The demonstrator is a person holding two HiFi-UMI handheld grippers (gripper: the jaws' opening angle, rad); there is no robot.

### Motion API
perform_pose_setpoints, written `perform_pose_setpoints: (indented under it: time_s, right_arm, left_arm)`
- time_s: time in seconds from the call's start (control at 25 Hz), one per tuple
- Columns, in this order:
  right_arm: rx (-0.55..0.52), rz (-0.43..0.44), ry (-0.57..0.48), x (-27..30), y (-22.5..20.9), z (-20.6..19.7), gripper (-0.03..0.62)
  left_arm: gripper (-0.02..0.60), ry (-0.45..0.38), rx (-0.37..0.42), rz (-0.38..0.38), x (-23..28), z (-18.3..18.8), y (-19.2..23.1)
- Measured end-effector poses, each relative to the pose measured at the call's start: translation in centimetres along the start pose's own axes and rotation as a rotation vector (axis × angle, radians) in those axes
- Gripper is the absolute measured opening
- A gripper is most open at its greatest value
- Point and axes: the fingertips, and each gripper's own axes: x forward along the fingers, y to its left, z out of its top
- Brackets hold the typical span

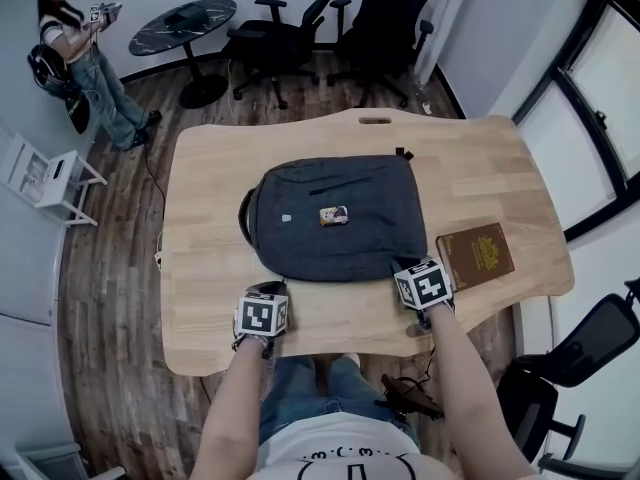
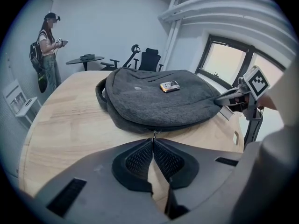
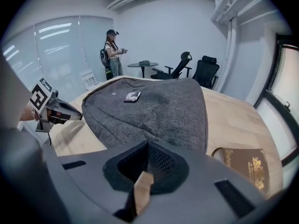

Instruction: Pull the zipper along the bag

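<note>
Left gripper view: my left gripper (image 2: 153, 141) clamps the zipper pull (image 2: 154, 134), mostly buried in the jaws; right gripper (image 3: 147, 144) clenched on the bag (image 3: 154, 106) edge.

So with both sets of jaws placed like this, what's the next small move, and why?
Probably slide the left gripper sideways along the near edge of the bag, away from the right gripper. The left jaws are shut on the zipper pull at the seam, while the right gripper's jaws pinch the bag's corner, anchoring it against the pull.
</note>
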Motion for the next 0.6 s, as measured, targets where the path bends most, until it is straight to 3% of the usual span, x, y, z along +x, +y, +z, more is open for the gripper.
perform_pose_setpoints:
  time_s: [0.6]
  right_arm:
    - [-0.054,-0.085,0.104,0.2,0.9,-0.1,0.052]
  left_arm:
    - [0.018,0.017,0.131,-0.058,0.0,2.0,6.1]
